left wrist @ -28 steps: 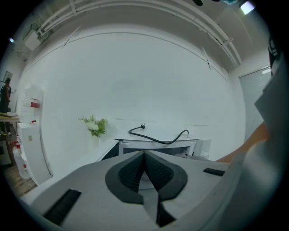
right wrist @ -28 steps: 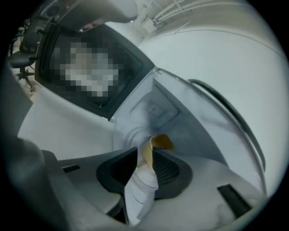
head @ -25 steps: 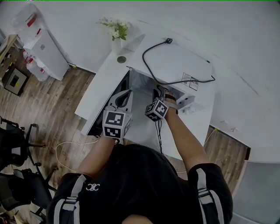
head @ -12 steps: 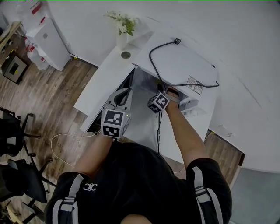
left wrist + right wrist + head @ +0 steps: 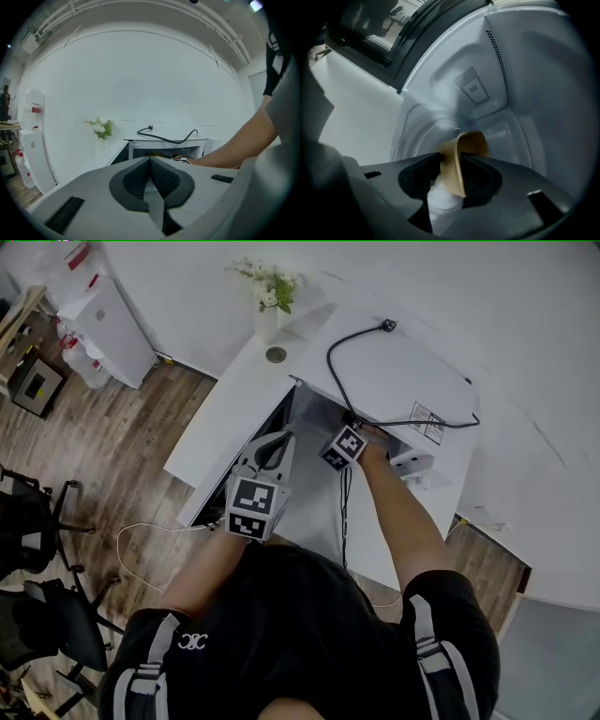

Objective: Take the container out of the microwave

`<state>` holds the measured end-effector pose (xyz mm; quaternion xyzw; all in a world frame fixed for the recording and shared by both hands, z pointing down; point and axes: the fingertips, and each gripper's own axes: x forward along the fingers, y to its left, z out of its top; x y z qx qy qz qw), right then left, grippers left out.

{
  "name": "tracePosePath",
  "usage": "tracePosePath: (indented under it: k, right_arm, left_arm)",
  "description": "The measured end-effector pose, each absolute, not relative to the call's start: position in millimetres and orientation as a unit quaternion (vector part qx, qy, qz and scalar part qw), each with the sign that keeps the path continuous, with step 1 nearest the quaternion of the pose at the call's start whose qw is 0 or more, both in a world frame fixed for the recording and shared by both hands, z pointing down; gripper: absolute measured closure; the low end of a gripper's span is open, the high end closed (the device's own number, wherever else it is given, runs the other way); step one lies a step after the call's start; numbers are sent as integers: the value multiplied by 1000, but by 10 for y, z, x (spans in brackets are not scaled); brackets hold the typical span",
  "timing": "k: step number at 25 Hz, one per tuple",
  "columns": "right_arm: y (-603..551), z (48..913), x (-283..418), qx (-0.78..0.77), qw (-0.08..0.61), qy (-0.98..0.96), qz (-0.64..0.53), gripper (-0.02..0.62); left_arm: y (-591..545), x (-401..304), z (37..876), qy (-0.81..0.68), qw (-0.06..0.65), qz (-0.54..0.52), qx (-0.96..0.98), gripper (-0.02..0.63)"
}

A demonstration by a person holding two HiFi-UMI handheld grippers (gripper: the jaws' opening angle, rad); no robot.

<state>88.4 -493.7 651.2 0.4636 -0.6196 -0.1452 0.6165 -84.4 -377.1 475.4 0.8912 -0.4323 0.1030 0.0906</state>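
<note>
The white microwave [image 5: 412, 371] stands on a white table with its door [image 5: 370, 28] swung open. My right gripper [image 5: 457, 180] reaches down into the cavity; only its marker cube [image 5: 344, 446] shows in the head view. The rim of a tan container [image 5: 464, 150] stands between its jaws, which are wide and closing; I see no firm press of the pads. My left gripper [image 5: 270, 448] hovers outside, in front of the microwave [image 5: 164, 151], and is shut [image 5: 150, 163] on nothing.
A black power cord [image 5: 356, 404] lies coiled on the microwave's top. A vase of white flowers [image 5: 268, 296] stands at the far corner of the table [image 5: 234, 409]. A white cabinet [image 5: 103, 324] and office chairs [image 5: 37, 549] stand on the wooden floor at left.
My right gripper has pushed deeper and lower into the microwave, its cube now at the opening. The left gripper has stayed in place.
</note>
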Motion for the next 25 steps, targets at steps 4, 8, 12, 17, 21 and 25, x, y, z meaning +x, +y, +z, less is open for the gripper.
tracePosePath:
  k: [4,8,12,17,21,25]
  right_arm:
    - [-4933,6494,883,454,623,-620,-147,488]
    - [-4907,6480,872,447,620,-628,-145,514]
    - [-4834,6456,850,446,609,-643,-127,520]
    - [-4744,6416,780,436,594,-667,-106,522]
    - [-4641,6388,729,418,598,-677,-95,525]
    - [-4504,6381,646,395,603,-688,-85,528]
  left_arm:
    - [-3778,-836,4760,-430,93,105,892,594]
    - [-3763,-824,4758,-429,95,103,892,594]
    - [-3729,-790,4742,-425,93,102,895,594]
    - [-3681,-766,4716,-421,93,98,897,594]
    - [-3647,-775,4714,-421,94,97,897,594]
    - [-3620,-801,4711,-422,96,92,897,594]
